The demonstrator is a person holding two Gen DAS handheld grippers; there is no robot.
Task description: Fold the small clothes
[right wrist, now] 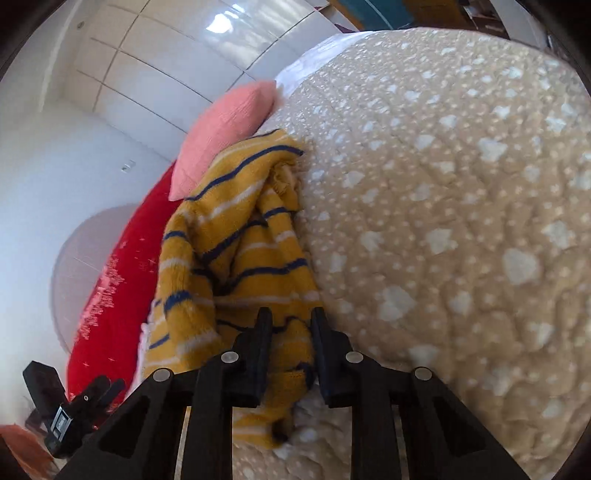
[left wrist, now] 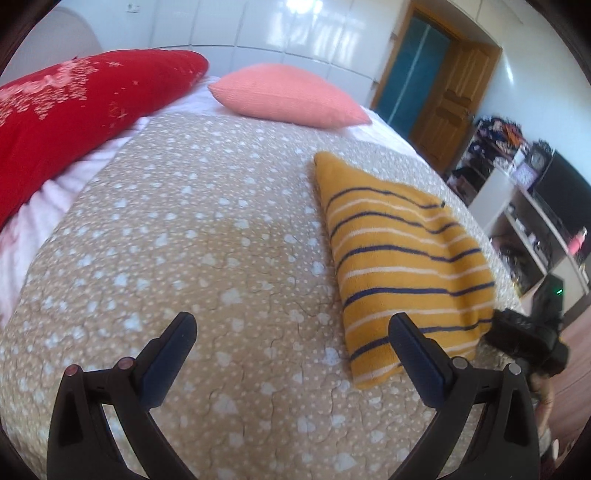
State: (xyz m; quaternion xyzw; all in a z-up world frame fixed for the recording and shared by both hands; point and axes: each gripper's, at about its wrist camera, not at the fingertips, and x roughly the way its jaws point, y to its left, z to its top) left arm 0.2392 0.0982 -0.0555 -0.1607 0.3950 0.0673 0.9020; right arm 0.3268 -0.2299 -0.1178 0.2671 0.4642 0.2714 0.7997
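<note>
A small mustard-yellow garment with navy and white stripes (left wrist: 402, 254) lies folded on the beige spotted bedspread (left wrist: 207, 236). My left gripper (left wrist: 291, 328) is open and empty, just left of the garment's near corner, above the bedspread. In the right wrist view my right gripper (right wrist: 290, 321) is shut on the near edge of the same garment (right wrist: 236, 236), which bunches up ahead of the fingers. The right gripper also shows in the left wrist view (left wrist: 524, 339) at the garment's near right corner.
A red pillow (left wrist: 74, 118) and a pink pillow (left wrist: 288, 94) lie at the head of the bed. White wardrobe panels (left wrist: 258, 26) stand behind. A wooden door (left wrist: 450, 96) and cluttered white shelves (left wrist: 517, 206) are to the right, past the bed's edge.
</note>
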